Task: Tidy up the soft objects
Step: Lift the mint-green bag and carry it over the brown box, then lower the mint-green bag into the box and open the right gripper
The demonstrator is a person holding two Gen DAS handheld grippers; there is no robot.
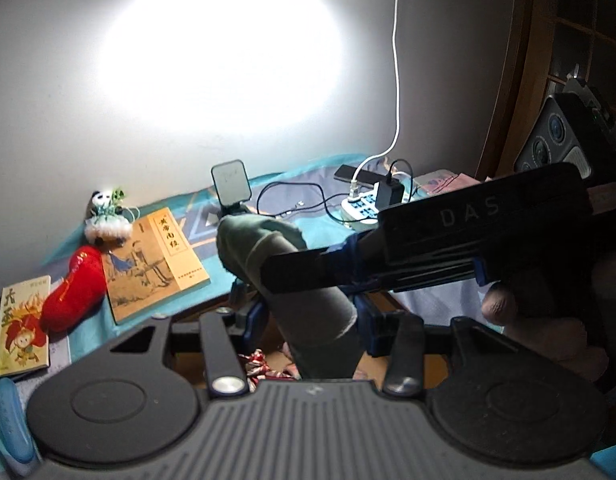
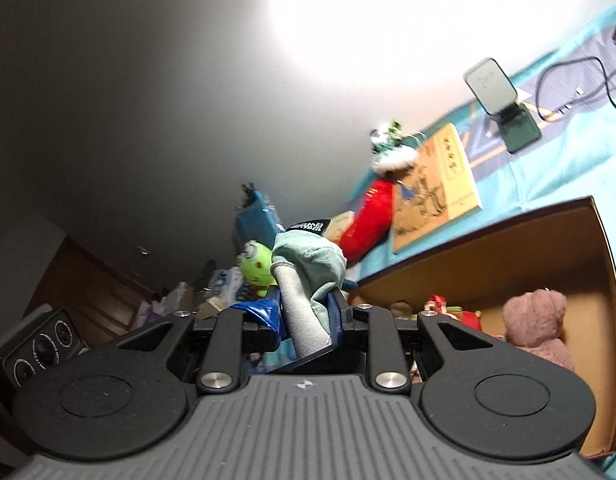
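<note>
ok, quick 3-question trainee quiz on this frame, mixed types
1. True or false: the grey-green sock is clamped by both the left tool and the right tool.
2. Which soft toy already lies inside the cardboard box? A) pink plush bear B) red plush C) panda doll
3. Fill in: the red plush lies on the blue cloth beside the tan ____.

Key: 1 true; 2 A; 3 book.
</note>
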